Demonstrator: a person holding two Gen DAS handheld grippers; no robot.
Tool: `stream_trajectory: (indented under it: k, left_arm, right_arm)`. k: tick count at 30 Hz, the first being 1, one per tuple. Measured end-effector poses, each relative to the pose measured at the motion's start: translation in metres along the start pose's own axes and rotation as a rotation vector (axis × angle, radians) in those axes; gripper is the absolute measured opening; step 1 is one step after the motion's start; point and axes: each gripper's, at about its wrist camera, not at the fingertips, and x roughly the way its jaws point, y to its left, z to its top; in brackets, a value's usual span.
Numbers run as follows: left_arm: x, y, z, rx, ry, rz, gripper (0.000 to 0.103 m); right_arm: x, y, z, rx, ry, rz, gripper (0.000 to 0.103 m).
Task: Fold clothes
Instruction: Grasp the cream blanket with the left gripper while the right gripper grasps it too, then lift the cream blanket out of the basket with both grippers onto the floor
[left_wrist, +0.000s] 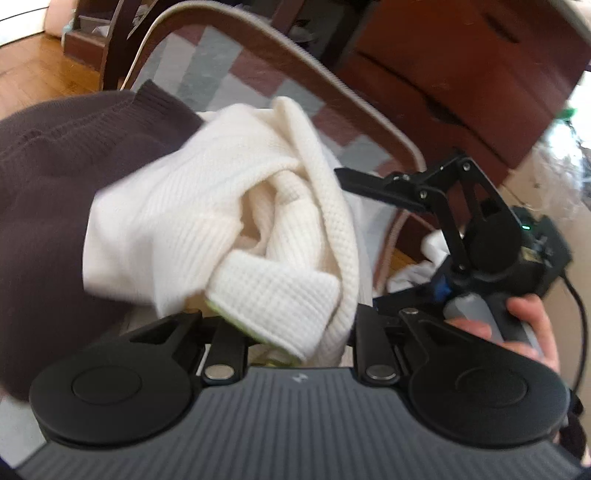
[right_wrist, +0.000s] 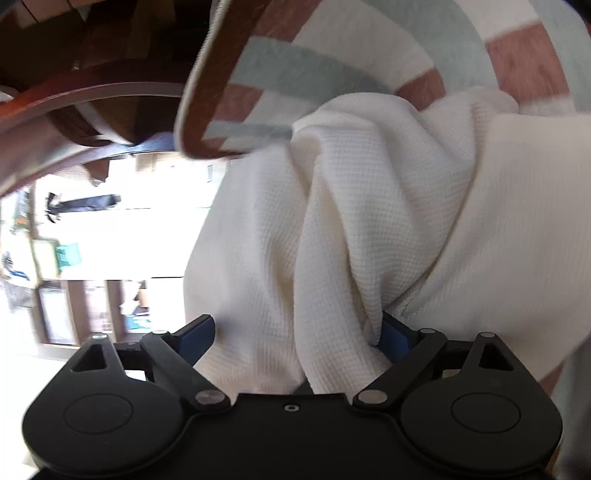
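A white waffle-knit garment (left_wrist: 229, 206) hangs bunched over my left gripper (left_wrist: 288, 317). The cloth hides the fingers, whose links stand drawn in, so it is shut on the garment. A yellow-green pad edge peeks out under the folded cuff. My right gripper (left_wrist: 369, 184) comes in from the right, held by a hand (left_wrist: 528, 321). In the right wrist view the same white garment (right_wrist: 369, 221) drapes between its blue fingers (right_wrist: 199, 332), which stand wide apart. That gripper (right_wrist: 295, 328) is open, with folds of cloth running down into the gap.
A dark brown knit garment (left_wrist: 55, 184) fills the left side. Below lies a checked rug (left_wrist: 221, 62) with a brown border (right_wrist: 207, 92). Red-brown wooden furniture (left_wrist: 461, 74) stands behind. More white cloth (left_wrist: 417, 273) lies on the floor at the right.
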Motion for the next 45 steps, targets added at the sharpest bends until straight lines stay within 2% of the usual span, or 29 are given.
stream_trajectory:
  k: [2,4,6,8,10,12,14,16,18,19,20,21,23,24,27,29,34,38,40,45]
  left_arm:
    - [-0.022,-0.006,-0.006,0.028,-0.003,0.000,0.019]
    - [-0.030,0.001,-0.012,-0.021,0.019,0.017,0.028]
    - [-0.025,0.016,-0.021,-0.106,0.058,0.054,0.063]
    - [-0.008,0.033,-0.032,-0.161,0.109,0.155,0.069]
    - [0.012,0.051,-0.041,-0.185,0.170,0.257,0.069]
    - [0.018,0.064,-0.046,-0.204,0.175,0.265,0.074]
    - [0.021,0.072,-0.047,-0.224,0.162,0.234,0.079]
    - [0.026,0.076,-0.047,-0.230,0.155,0.209,0.085]
    - [0.033,0.080,-0.052,-0.230,0.147,0.191,0.091]
    - [0.036,0.081,-0.054,-0.237,0.140,0.177,0.091]
    - [0.038,0.083,-0.054,-0.243,0.139,0.140,0.083]
    - [0.041,0.084,-0.053,-0.250,0.141,0.091,0.053]
    - [0.041,0.083,-0.050,-0.257,0.153,0.011,0.025]
    - [0.037,0.079,-0.047,-0.254,0.167,-0.013,0.023]
    - [0.018,0.059,-0.040,-0.210,0.139,-0.032,0.021]
    - [0.005,0.046,-0.036,-0.177,0.114,-0.041,0.021]
    - [-0.030,0.014,-0.026,-0.113,0.048,-0.063,0.021]
    - [-0.077,-0.001,-0.038,-0.085,-0.036,-0.046,0.021]
    - [-0.100,0.001,-0.044,-0.109,-0.084,-0.040,0.021]
    - [-0.188,0.023,-0.060,-0.135,-0.223,0.052,0.021]
  right_arm:
    - [-0.001,0.006,-0.010,-0.009,0.044,0.030,0.095]
    - [-0.002,0.011,-0.023,-0.032,0.073,0.024,0.095]
    - [-0.003,0.008,-0.038,-0.071,0.071,-0.029,0.095]
    - [-0.004,-0.003,-0.050,-0.088,0.053,-0.129,0.095]
    - [0.003,-0.016,-0.054,-0.063,0.058,-0.177,0.095]
    - [0.012,-0.021,-0.054,-0.040,0.070,-0.203,0.095]
    - [0.014,-0.016,-0.054,-0.075,0.051,-0.234,0.095]
    - [0.015,-0.007,-0.053,-0.136,0.004,-0.293,0.095]
    - [0.013,0.001,-0.053,-0.209,-0.080,-0.377,0.095]
    - [0.013,0.003,-0.052,-0.246,-0.124,-0.424,0.095]
    - [0.014,0.003,-0.051,-0.273,-0.155,-0.459,0.095]
    - [0.016,-0.003,-0.048,-0.283,-0.162,-0.472,0.095]
    - [0.022,-0.019,-0.043,-0.242,-0.140,-0.453,0.095]
    - [0.024,-0.028,-0.043,-0.206,-0.122,-0.407,0.094]
    - [0.029,-0.031,-0.049,-0.181,-0.077,-0.294,0.088]
    - [0.028,-0.021,-0.052,-0.179,-0.050,-0.258,0.088]
    - [0.018,0.016,-0.053,-0.187,-0.051,-0.187,0.089]
    - [0.018,0.051,-0.065,-0.244,0.015,-0.169,0.089]
    - [0.022,0.066,-0.078,-0.264,0.058,-0.138,0.089]
    - [0.060,0.105,-0.117,-0.343,0.181,-0.066,0.089]
